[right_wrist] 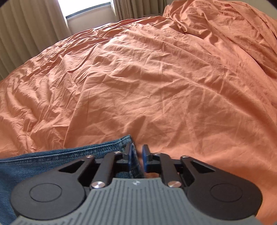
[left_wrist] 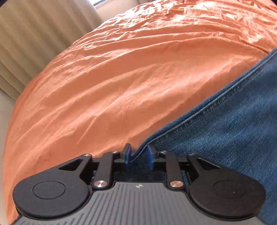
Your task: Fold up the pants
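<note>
Nearest in the left wrist view, the left gripper [left_wrist: 139,156] is pointing down at the edge of the jeans [left_wrist: 233,124]. Its two blue pads [left_wrist: 127,156] are standing apart, and a seamed corner of the denim is lying in the gap between them, touching the left pad while the right pad is sitting clear of it, so the fingers are not clamping the cloth. The jeans are spreading from that corner up and to the right, with a double-stitched seam running along their edge.

In the right wrist view, the right gripper [right_wrist: 137,158] is also tilting down, with its pads [right_wrist: 146,160] parted by a narrow gap. A hemmed corner of the jeans [right_wrist: 52,161] is lying against the left pad and reaching into the gap; the right pad is not pressing on it. The denim is stretching away to the left and filling the lower left corner.

Under the jeans, a wrinkled orange sheet [right_wrist: 147,83] is covering the bed and taking up most of both views. Farther off it is bunching into a heap [right_wrist: 225,26] at the upper right. Beyond the bed, beige curtains [right_wrist: 29,29] are hanging beside a bright window [right_wrist: 84,8].
</note>
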The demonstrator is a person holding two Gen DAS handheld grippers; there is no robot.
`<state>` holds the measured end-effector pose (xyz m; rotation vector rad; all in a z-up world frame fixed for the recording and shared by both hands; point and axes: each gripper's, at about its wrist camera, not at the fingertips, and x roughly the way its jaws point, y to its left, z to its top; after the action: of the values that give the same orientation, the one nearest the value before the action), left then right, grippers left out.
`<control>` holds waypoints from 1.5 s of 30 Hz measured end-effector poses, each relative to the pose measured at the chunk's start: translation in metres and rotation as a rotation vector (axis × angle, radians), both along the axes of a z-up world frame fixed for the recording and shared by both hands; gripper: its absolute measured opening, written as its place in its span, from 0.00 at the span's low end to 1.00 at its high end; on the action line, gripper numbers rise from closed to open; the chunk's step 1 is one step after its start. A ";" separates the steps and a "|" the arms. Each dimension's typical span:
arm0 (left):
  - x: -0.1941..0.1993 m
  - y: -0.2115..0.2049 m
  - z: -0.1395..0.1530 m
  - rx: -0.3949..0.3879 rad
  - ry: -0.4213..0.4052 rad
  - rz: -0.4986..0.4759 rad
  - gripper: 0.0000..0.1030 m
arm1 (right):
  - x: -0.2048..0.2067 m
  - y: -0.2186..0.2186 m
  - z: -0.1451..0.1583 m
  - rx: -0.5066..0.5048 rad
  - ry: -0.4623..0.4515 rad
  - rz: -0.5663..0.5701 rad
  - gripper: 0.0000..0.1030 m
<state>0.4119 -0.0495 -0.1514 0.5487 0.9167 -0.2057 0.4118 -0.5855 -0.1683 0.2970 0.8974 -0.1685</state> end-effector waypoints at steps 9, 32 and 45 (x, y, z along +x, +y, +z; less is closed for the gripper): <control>-0.050 0.003 0.053 -0.283 -0.021 0.143 0.46 | -0.106 -0.018 0.025 0.363 -0.065 -0.120 0.39; -0.117 -0.042 0.042 -0.532 0.192 0.167 0.45 | -0.174 -0.047 -0.043 0.856 -0.286 -0.281 0.03; -0.061 -0.144 -0.007 -0.478 0.228 0.032 0.36 | -0.175 -0.051 -0.083 0.829 -0.249 -0.285 0.08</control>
<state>0.3508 -0.1930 -0.1581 0.0670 1.0536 -0.4512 0.2367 -0.6364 -0.2512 1.1944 0.6348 -0.0108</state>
